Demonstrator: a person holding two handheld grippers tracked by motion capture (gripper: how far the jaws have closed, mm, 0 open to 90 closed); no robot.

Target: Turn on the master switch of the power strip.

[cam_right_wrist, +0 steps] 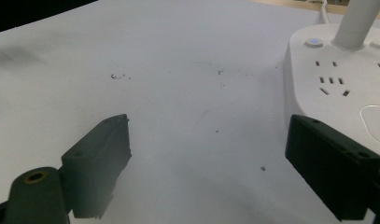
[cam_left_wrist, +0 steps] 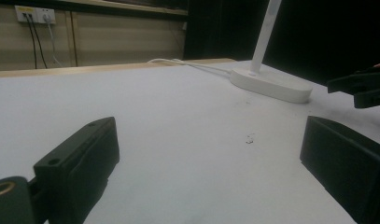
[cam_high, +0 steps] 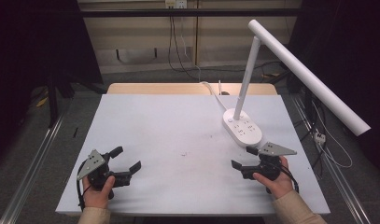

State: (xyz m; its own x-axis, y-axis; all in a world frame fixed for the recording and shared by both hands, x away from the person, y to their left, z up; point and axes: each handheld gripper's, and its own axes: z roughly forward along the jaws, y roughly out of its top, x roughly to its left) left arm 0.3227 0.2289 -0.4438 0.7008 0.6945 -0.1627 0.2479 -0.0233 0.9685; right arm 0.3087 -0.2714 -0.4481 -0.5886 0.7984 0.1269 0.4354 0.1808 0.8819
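Lamp work had not yet begun when I looked: both tools sat idle at the near edge of the white table (cam_high: 145,121). Nearest me, at the near left, my left gripper (cam_high: 124,159) rested low over the bare surface, its jaws spread wide apart with nothing between them. At the near right, my right gripper (cam_high: 242,157) also had its jaws apart and empty, pointing left, with one jaw just beside the near end of the lamp base (cam_high: 242,127). From the right gripper view, that base (cam_right_wrist: 339,86) showed socket slots and a small round button (cam_right_wrist: 313,42) close to the foot of the lamp's post (cam_right_wrist: 358,21). Farther off, right of centre, the white desk lamp (cam_high: 290,56) stood upright, its long bar head slanting out past the right edge of the table. Its white cord (cam_high: 214,93) ran off the far edge. I judged this the approach step. The next move would call for bringing the right gripper over the base toward that button, jaws drawn together for a clean press.
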